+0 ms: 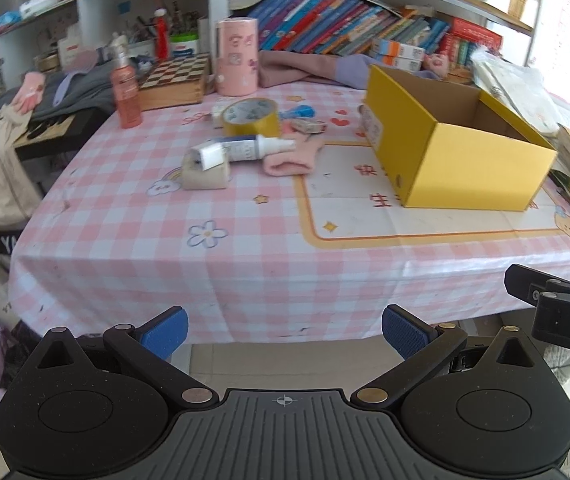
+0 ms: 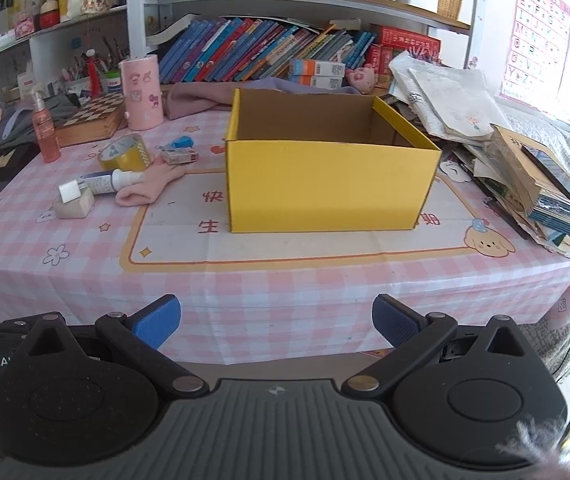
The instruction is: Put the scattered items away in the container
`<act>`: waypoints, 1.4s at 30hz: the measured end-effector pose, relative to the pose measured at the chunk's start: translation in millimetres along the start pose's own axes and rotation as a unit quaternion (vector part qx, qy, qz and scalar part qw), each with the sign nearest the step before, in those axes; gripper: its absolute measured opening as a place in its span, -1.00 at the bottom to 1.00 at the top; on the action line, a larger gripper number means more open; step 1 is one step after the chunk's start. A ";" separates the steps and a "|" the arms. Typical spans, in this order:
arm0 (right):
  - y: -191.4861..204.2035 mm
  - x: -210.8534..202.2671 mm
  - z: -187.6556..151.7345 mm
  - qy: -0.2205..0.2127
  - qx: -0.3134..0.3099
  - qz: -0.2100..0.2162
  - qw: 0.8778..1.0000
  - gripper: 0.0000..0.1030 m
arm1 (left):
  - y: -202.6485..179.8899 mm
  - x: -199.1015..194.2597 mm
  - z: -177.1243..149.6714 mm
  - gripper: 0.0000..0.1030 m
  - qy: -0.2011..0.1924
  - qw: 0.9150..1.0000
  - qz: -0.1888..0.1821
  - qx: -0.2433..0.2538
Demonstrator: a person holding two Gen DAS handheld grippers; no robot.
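Left claw: blue-padded fingers spread wide, nothing between them, held off the near edge of the table, short of the pink-and-white checked tablecloth. Right claw: fingers likewise spread wide, nothing held, also short of the near table edge. Part of the right claw's black body shows at the right border of the left wrist view.

Open yellow cardboard box: straight ahead of the right claw, upright on the printed panel of the cloth; ahead and to the right of the left claw. The part of its interior that shows holds nothing; the floor is mostly hidden by the near wall.

Scattered items, all ahead of the left claw and ahead-left of the right claw, left of the box:
- yellow roll of tape, farthest back of the cluster.
- small blue plastic item and small flat printed packet, just right of the tape.
- white-and-blue squeeze tube, lying on its side, its tip over the pink knitted glove.
- beige cloth-like block with a small white cube-shaped piece on top, nearest the left claw.

Farther back: pink spray bottle, wooden chessboard box, tall pink cylindrical canister, all upright. Stack of papers and books to the right of the box.
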State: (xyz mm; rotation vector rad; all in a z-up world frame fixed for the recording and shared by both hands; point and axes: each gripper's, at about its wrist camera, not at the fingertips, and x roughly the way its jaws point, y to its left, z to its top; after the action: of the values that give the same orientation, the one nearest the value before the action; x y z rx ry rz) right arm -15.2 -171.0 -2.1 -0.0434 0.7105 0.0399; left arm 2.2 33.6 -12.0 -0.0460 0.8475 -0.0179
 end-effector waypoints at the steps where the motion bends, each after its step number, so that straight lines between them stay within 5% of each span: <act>1: 3.1 0.5 0.9 0.001 -0.003 0.004 1.000 1.00 | 3.1 -0.8 -0.3 1.00 0.000 1.000 0.002 -0.003; 20: 55.8 10.2 16.6 -0.011 -0.068 0.089 0.994 0.97 | 48.1 -13.4 -7.7 1.00 -0.010 0.996 0.065 -0.067; 42: 74.4 58.2 57.4 -0.028 -0.100 0.135 0.985 0.28 | 60.2 21.4 23.7 1.00 -0.015 0.993 0.076 -0.090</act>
State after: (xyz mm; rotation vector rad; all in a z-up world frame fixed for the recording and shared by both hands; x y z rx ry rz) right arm 62.4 -92.5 1.4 -0.1370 0.6496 0.3706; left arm 34.0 93.8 -15.2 -0.1502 0.8188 0.2021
